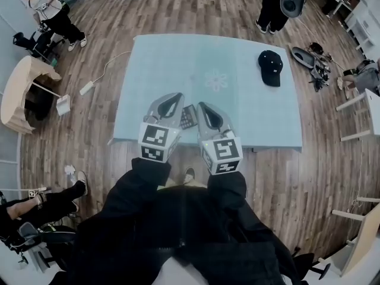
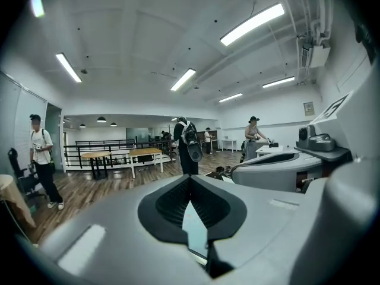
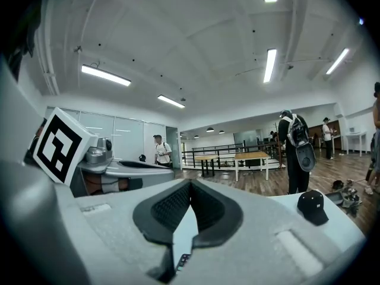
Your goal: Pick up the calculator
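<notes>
The dark calculator (image 1: pixel 188 117) lies near the front edge of the light blue table (image 1: pixel 261 114), and only a strip of it shows between my two grippers. My left gripper (image 1: pixel 171 101) hangs just left of it and my right gripper (image 1: pixel 205 108) just right, both pointing away from me and close side by side. The left gripper (image 2: pixel 190 178) has its jaws together with nothing between the pads. The right gripper (image 3: pixel 190 183) is shut too and empty. A few calculator keys (image 3: pixel 183 261) show through the gap low between its jaws.
A black cap (image 1: pixel 271 67) lies at the table's far right, and a faint flower print (image 1: pixel 216 80) marks the middle. People stand beyond the table's far side and at the far left. A power strip and cable (image 1: pixel 88 87) lie on the wooden floor at the left.
</notes>
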